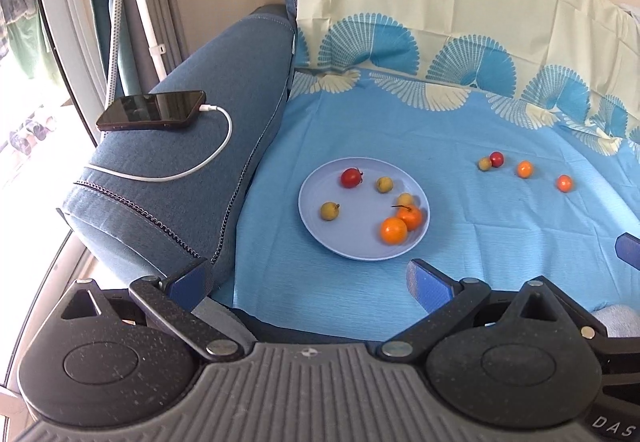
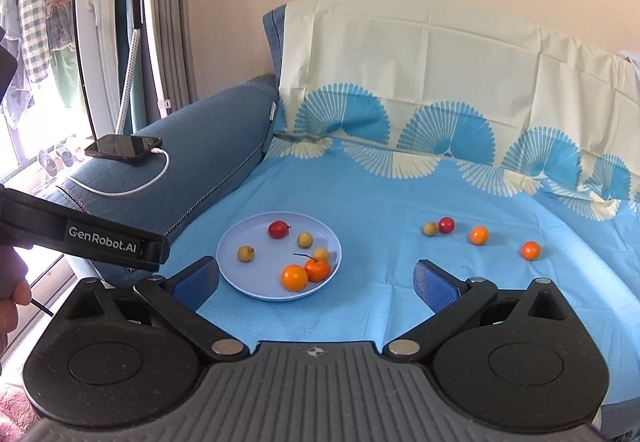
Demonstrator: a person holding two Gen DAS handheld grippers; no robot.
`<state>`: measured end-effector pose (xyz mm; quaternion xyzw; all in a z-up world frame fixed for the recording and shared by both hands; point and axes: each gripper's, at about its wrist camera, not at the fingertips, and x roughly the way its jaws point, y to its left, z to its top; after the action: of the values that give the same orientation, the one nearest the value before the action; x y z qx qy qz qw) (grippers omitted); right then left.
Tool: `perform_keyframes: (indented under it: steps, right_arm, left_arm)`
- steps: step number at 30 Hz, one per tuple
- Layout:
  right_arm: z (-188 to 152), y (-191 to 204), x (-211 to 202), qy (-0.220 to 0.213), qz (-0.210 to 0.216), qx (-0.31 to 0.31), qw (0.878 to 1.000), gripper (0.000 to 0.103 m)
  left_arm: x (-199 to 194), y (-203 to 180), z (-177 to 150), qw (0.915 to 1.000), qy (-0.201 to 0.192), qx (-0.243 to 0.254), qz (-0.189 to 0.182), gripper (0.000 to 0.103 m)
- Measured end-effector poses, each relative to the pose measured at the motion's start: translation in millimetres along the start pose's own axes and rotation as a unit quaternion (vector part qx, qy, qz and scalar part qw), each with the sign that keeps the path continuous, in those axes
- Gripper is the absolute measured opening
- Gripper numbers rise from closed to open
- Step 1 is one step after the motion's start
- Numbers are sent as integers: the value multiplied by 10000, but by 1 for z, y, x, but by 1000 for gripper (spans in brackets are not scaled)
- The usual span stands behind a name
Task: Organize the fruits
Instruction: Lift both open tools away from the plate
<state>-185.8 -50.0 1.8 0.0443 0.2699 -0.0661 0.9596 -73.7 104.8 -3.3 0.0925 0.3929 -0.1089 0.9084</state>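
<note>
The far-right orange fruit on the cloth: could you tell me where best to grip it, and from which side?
Grip the far-right orange fruit across its middle, coming from above with the open right gripper. It is round, so any width serves, and it lies apart from its neighbours on the blue cloth, leaving room either side.

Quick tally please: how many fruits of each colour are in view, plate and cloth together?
Orange fruits: 4 (2 on the plate, 2 on the cloth)
Red fruits: 2 (1 on the plate, 1 on the cloth)
Yellow-green fruits: 4 (3 on the plate, 1 on the cloth)
Total: 10 fruits, 6 on the plate, 4 on the cloth.
</note>
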Motion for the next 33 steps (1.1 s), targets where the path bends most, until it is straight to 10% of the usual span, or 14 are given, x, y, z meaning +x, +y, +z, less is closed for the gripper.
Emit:
perform_keyframes:
  steps: [33]
  right_arm:
    - [-7, -10, 1, 60, 5, 119, 9999, 102]
  left_arm:
    - [8, -7, -3, 9998, 110, 163, 14, 103]
